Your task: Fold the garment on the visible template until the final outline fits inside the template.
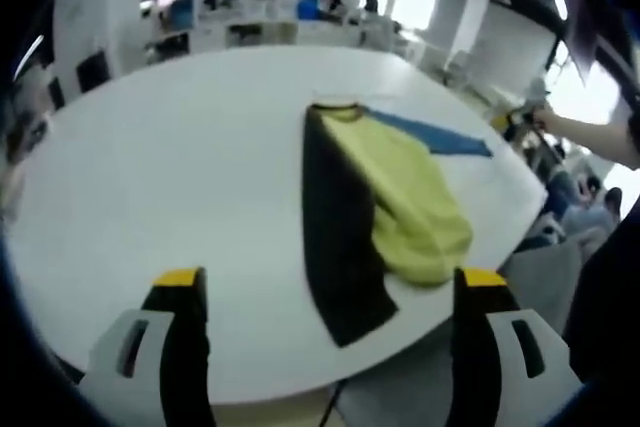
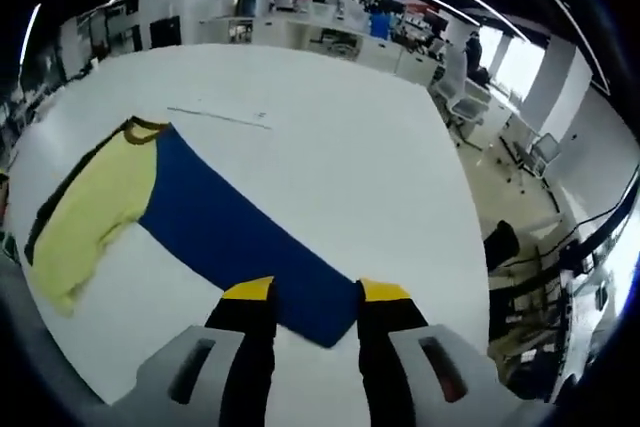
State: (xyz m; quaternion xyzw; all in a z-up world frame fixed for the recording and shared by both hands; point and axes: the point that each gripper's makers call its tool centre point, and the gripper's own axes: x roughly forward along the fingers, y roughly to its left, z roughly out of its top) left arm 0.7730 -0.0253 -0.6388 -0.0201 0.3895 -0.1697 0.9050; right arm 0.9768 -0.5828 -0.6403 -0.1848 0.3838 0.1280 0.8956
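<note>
Yellow, black and blue garment [image 1: 385, 207] lying flat on white table [image 1: 180, 177], left gripper [image 1: 325, 282] wide, right gripper [image 2: 315, 292] narrower over blue edge

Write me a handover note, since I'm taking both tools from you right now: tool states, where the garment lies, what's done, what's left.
Left tool: open, empty, short of the garment's black panel.
Right tool: its jaws stand at the blue panel's end; whether it grips, I cannot tell.
Garment lies on the white table; yellow middle bunched.
Done: no finished fold visible.
Left: fold it to a compact outline; I cannot make out a template.
</note>
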